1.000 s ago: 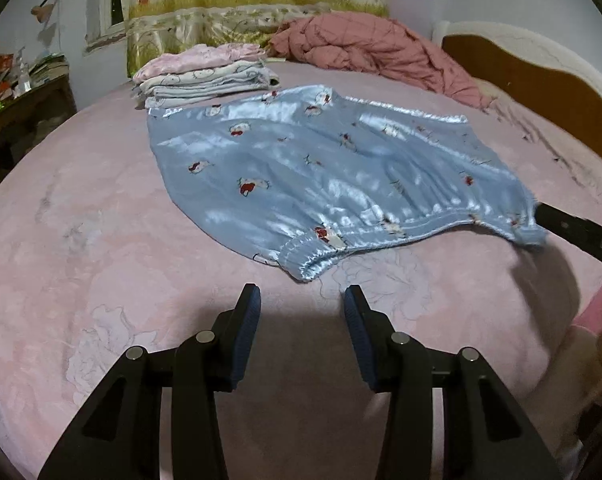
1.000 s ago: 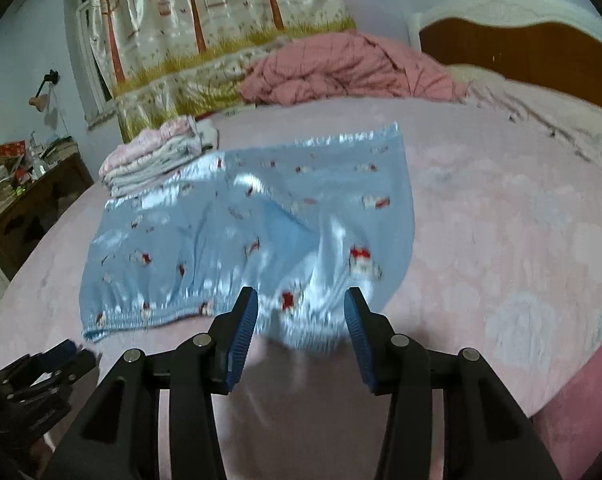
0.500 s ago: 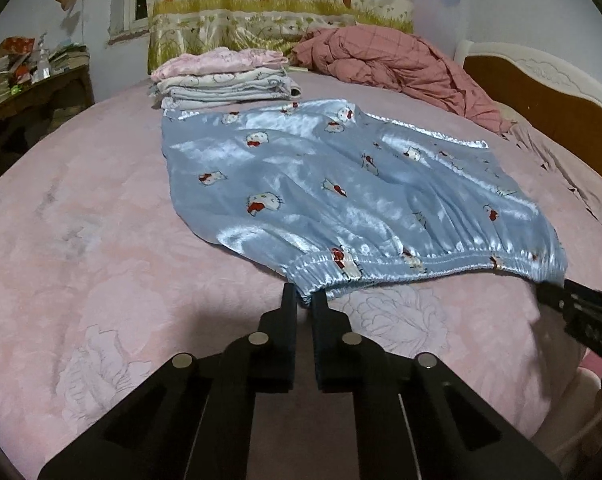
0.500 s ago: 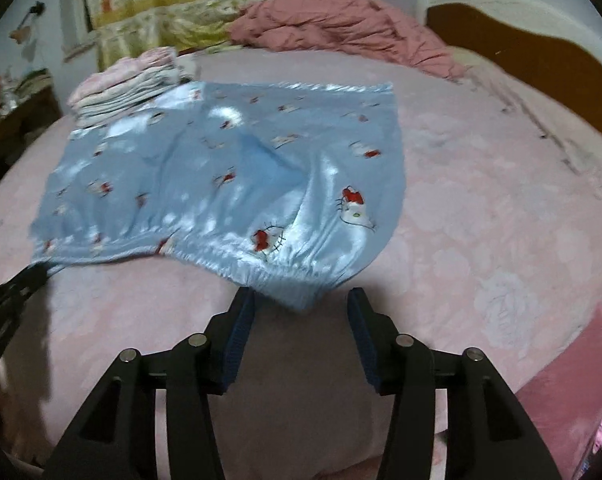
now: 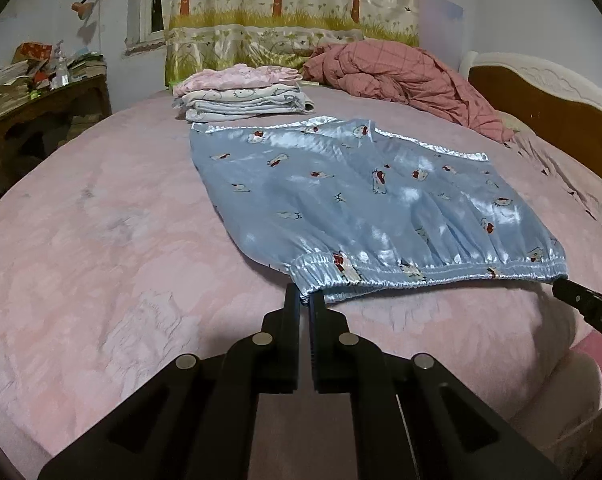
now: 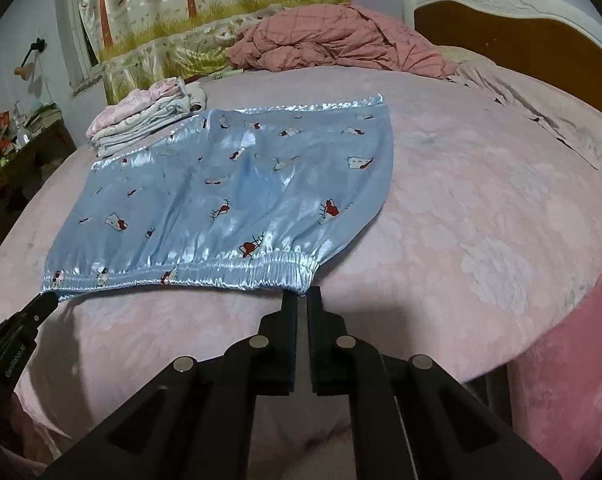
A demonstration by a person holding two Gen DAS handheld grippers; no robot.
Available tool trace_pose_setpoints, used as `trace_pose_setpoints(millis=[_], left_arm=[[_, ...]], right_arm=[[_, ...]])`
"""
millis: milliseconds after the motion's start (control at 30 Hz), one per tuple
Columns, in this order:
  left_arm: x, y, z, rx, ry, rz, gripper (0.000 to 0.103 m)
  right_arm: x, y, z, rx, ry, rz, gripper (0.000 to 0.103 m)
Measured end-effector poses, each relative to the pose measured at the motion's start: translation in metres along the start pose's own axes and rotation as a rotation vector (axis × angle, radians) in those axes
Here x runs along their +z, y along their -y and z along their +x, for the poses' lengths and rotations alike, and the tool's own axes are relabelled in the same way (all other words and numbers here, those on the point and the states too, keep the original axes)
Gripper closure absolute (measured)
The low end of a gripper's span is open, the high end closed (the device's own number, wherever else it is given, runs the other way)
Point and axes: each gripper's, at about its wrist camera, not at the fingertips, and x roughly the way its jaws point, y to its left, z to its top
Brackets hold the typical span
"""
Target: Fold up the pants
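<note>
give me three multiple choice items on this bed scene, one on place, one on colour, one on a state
1. Where does the stack of folded clothes lie?
A. beyond the pants' hems
B. on the headboard
C. under the quilt

2. What colour are the satin pants?
A. green
B. light blue
C. black

3. How do the left tongs and right tongs stand?
A. both wide open
B. one open, one shut
C. both shut on the waistband

Key: 1 A, the stack sits just past the far hem edge. 2 B, the cloth is shiny light blue with cat prints. 3 C, each pair pinches an end of the elastic waistband.
</note>
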Motion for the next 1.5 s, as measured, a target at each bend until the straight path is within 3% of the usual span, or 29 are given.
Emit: trace_pose_setpoints(millis=[233, 333, 400, 567, 667, 733, 800, 833, 967, 1067, 1167, 1300, 1500], left_arm=[[-0.014, -0.005, 0.003, -0.001, -0.048, 0.013, 0.094], [-0.018, -0.013, 0.002, -0.022, -0.044, -0.019, 0.079], [-0.017, -0.016, -0.003, -0.026, -0.021, -0.022, 0.078], [-0.017, -0.017, -0.016, 0.017, 0.056, 0.022, 0.06], [-0.017, -0.02, -0.024, 0.033, 0.101, 0.032, 0.04], [-0.017, -0.026, -0.03, 0.04, 0.131, 0.025, 0.022], [-0.016, -0.03, -0.034, 0.058, 0.157, 0.024, 0.012], [-0.015, -0.033, -0.034, 0.069, 0.166, 0.03, 0.005], [-0.015, -0.04, -0.032, 0.115, 0.184, 0.087, 0.001], [-0.016, -0.046, -0.024, 0.103, 0.16, 0.108, 0.001], [-0.021, -0.054, -0.016, 0.108, 0.127, 0.081, 0.001], [-0.031, -0.07, -0.011, 0.09, 0.134, -0.005, 0.001], [-0.039, -0.092, -0.008, 0.077, 0.132, -0.102, 0.001]], right_arm=[[-0.015, 0.001, 0.0, 0.024, -0.053, -0.003, 0.099], [-0.019, -0.003, 0.004, 0.044, -0.074, -0.04, 0.096], [-0.02, -0.009, 0.005, 0.041, -0.074, -0.069, 0.094], [-0.023, -0.021, -0.01, 0.115, -0.005, -0.085, 0.094], [-0.022, -0.031, -0.019, 0.143, 0.053, -0.09, 0.093], [-0.02, -0.04, -0.024, 0.164, 0.088, -0.112, 0.083], [-0.02, -0.049, -0.028, 0.179, 0.121, -0.144, 0.057], [-0.021, -0.056, -0.03, 0.199, 0.147, -0.177, 0.054], [-0.028, -0.089, -0.024, 0.244, 0.148, -0.322, 0.053], [-0.033, -0.11, -0.02, 0.254, 0.16, -0.396, 0.039], [-0.031, -0.115, -0.013, 0.264, 0.156, -0.362, 0.035], [-0.024, -0.109, -0.011, 0.275, 0.168, -0.278, 0.018], [-0.017, -0.105, -0.013, 0.283, 0.195, -0.262, 0.014]])
